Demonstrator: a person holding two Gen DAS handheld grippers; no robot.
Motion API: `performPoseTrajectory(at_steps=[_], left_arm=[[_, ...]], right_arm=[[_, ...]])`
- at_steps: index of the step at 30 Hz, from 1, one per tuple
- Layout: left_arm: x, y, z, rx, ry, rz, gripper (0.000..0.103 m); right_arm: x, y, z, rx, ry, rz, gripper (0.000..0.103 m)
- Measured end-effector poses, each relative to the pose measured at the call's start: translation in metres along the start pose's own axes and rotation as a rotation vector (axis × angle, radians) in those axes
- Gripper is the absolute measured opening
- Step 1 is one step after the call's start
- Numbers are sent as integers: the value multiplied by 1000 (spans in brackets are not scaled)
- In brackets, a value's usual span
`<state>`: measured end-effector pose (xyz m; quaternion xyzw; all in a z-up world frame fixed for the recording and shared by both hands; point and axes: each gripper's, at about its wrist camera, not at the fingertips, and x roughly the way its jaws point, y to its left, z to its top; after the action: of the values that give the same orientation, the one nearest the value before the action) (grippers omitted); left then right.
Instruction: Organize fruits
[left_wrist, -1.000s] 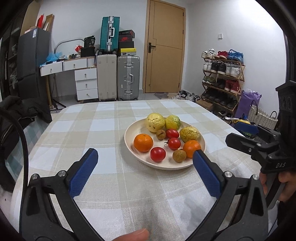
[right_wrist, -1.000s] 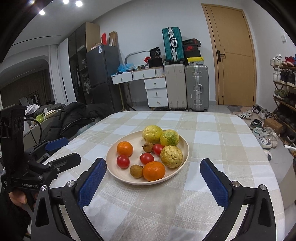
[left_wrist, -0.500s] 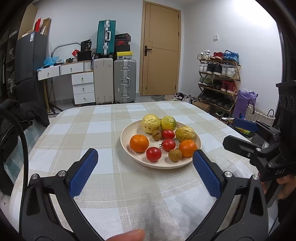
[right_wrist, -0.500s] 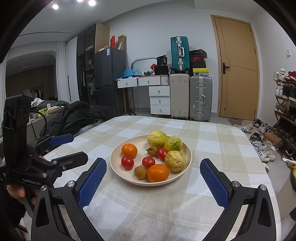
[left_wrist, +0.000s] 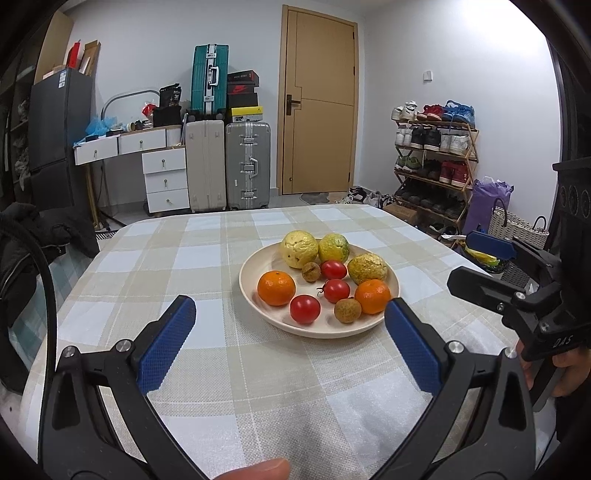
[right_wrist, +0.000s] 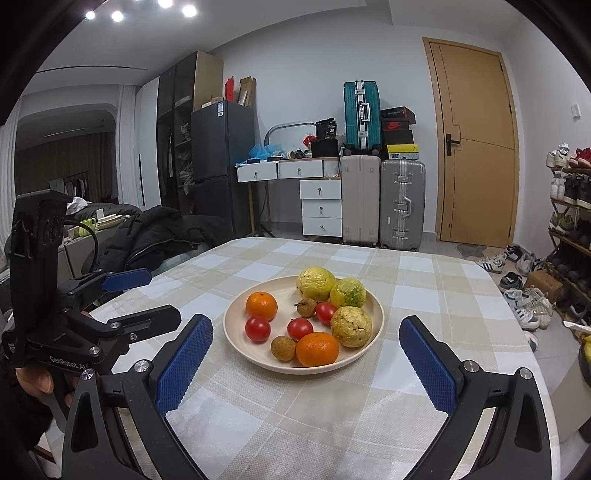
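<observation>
Left wrist view: the left gripper (left_wrist: 290, 325) is spread wide with nothing between its blue ribbed pads, held above the beige-and-white checked tablecloth (left_wrist: 207, 373) short of the round cream plate (left_wrist: 255, 295). All the fruit sits on that plate: three knobbly yellow-green round fruits (left_wrist: 299, 249) at the far side, two glossy orange mandarins (left_wrist: 276, 288) left and right, three small red tomatoes (left_wrist: 305, 309) through the middle, and two small brown longan-like fruits (left_wrist: 347, 310). The right gripper (left_wrist: 476, 266) shows at the right edge of this view, held by a hand (left_wrist: 570, 373), its jaws parted and empty, beside the plate but not touching it. Right wrist view: the right gripper (right_wrist: 304, 350) is likewise wide and empty, facing the same cream plate (right_wrist: 236, 339) from the near side, with the plate framed between its fingertips but farther off; the left gripper (right_wrist: 144, 295) appears at the left, clear of the plate. No second dish, bowl or sorted group is visible on the cloth in either view. Judgement: the fruits lie mixed on one plate and none is gripped, so the organizing looks not yet begun or, alternatively, all fruit is already gathered; the frames cannot settle which. If sorting by kind is meant, every piece is left to handle.
</observation>
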<state>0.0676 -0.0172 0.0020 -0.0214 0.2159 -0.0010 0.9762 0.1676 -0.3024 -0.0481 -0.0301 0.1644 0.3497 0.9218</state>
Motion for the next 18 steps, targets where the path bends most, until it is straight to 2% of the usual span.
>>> performPoseTrajectory(at_steps=[18], left_arm=[[1, 0, 0, -5, 4, 6, 102]], right_arm=[[1, -3, 0, 10, 2, 1, 103]])
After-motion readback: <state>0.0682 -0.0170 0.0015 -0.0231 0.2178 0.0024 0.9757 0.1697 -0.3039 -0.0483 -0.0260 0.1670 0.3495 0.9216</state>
